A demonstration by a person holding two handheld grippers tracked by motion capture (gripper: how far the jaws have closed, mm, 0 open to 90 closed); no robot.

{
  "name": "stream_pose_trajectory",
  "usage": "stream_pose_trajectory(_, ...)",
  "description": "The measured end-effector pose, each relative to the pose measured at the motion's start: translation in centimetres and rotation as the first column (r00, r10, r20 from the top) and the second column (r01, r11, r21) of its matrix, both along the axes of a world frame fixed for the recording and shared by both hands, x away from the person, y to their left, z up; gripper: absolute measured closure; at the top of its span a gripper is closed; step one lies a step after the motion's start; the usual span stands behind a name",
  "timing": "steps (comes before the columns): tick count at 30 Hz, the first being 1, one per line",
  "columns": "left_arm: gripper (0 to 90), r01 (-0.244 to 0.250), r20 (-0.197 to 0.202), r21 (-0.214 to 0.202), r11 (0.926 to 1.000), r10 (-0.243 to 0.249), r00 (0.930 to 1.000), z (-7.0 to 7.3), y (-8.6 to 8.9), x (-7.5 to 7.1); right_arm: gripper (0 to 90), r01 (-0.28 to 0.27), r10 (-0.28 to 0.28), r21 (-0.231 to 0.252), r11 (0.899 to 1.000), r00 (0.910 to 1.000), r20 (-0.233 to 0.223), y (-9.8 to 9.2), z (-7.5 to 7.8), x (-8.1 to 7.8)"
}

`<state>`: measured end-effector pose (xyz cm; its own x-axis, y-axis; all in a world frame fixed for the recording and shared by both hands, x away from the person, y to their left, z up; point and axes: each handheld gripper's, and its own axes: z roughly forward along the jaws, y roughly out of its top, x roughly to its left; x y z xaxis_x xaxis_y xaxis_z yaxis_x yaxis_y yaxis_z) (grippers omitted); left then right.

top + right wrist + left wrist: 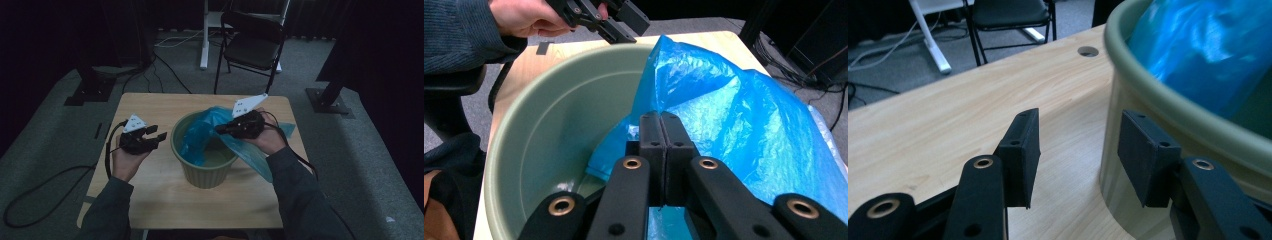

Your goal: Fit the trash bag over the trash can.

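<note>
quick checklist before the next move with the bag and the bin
1. Right gripper shut: ok. Whether it pinches the blue bag or only rests against it: cannot tell.
2. Left gripper open, nothing between its jaws: ok.
3. Left gripper beside the bin, outside its rim: ok.
4. Bag lining the bin: not ok, one part lies inside, the rest drapes over the right rim onto the table.
5. Bin upright on the table: ok.
</note>
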<state>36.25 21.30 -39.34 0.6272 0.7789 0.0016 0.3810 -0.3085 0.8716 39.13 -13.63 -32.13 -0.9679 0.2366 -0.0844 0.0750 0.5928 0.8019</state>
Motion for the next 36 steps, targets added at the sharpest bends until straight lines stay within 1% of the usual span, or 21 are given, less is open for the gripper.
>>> stream_pose_trajectory(2,50.8,0.028,-0.003,-0.018,0.9994,-0.028,0.9996,0.6,0.0,-0.1,89.7,0.001,-0.001,-0.008,1.0,1.0,0.004,0.3,0.1,0.0)
stream_pose_trajectory(5,50.7,0.066,0.001,-0.033,0.9973,-0.066,0.9978,1.4,-0.3,-0.1,89.8,-0.001,0.001,-0.014,1.0,1.0,0.009,0.7,0.2,0.0)
stream_pose_trajectory(8,50.5,0.11,0.008,-0.038,0.9932,-0.11,0.9939,2.3,-0.8,-0.1,89.8,0.0,0.001,-0.022,1.0,1.0,0.008,1.0,0.2,0.0)
stream_pose_trajectory(10,49.9,0.135,0.014,-0.022,0.9906,-0.135,0.9908,2.9,-1.2,0.0,89.8,-0.002,0.002,-0.021,1.0,1.0,0.008,1.2,0.2,0.1)
stream_pose_trajectory(12,48.4,0.167,0.018,-0.018,0.9858,-0.167,0.9859,3.4,-1.6,0.0,89.9,-0.003,0.003,-0.015,1.0,1.0,0.006,1.2,0.2,0.1)
stream_pose_trajectory(14,47.8,0.182,0.025,-0.007,0.9832,-0.182,0.983,3.9,-2.2,0.1,89.8,-0.003,0.003,-0.011,1.0,1.0,0.002,1.2,0.2,0.1)
stream_pose_trajectory(21,46.4,0.243,0.054,-0.012,0.97,-0.242,0.9688,5.0,-4.7,0.3,89.8,-0.012,0.012,0.005,1.0,0.9999,-0.01,1.3,0.2,0.1)
stream_pose_trajectory(22,46.4,0.254,0.058,-0.017,0.9671,-0.252,0.9659,5.2,-5.1,0.3,89.9,-0.016,0.016,0.006,1.0,0.9998,-0.01,1.3,0.2,0.1)
stream_pose_trajectory(23,46.4,0.264,0.06,-0.012,0.9644,-0.263,0.963,5.3,-5.4,0.4,89.9,-0.017,0.018,0.007,1.0,0.9998,-0.009,1.4,0.2,0.1)
stream_pose_trajectory(25,46.3,0.272,0.058,0.007,0.9622,-0.272,0.9605,5.4,-6.2,0.6,89.9,-0.02,0.021,0.01,1.0,0.9997,-0.012,1.4,0.2,0.1)
stream_pose_trajectory(27,46.4,0.281,0.054,0.014,0.9595,-0.282,0.958,5.4,-7.0,0.7,89.9,-0.025,0.025,0.013,1.0,0.9995,-0.017,1.5,0.2,0.1)
stream_pose_trajectory(29,47.8,0.284,0.057,0.031,0.9584,-0.285,0.9568,5.4,-7.6,0.8,89.9,-0.033,0.033,0.008,0.999,0.9993,-0.016,1.6,0.2,0.0)
stream_pose_trajectory(30,49.9,0.278,0.061,0.051,0.9592,-0.281,0.9578,5.4,-8.1,0.7,89.9,-0.036,0.036,0.007,0.999,0.9992,-0.017,1.7,0.2,-0.1)
stream_pose_trajectory(31,52.7,0.272,0.063,0.062,0.9604,-0.276,0.9592,5.3,-8.4,0.7,89.8,-0.043,0.043,0.005,0.999,0.9989,-0.018,1.9,0.2,-0.2)
stream_pose_trajectory(32,56.7,0.272,0.065,0.07,0.9597,-0.277,0.9588,5.3,-8.6,0.7,89.9,-0.049,0.049,0.001,0.999,0.9986,-0.016,2.0,0.3,-0.2)
stream_pose_trajectory(34,68.1,0.276,0.074,0.089,0.9571,-0.282,0.9564,5.2,-9.0,0.6,89.9,-0.058,0.058,-0.007,0.998,0.9983,-0.011,2.2,0.3,-0.4)
stream_pose_trajectory(36,79.2,0.27,0.082,0.099,0.9577,-0.278,0.957,5.2,-9.1,0.5,89.8,-0.061,0.06,-0.012,0.998,0.9981,-0.01,2.2,0.3,-0.5)
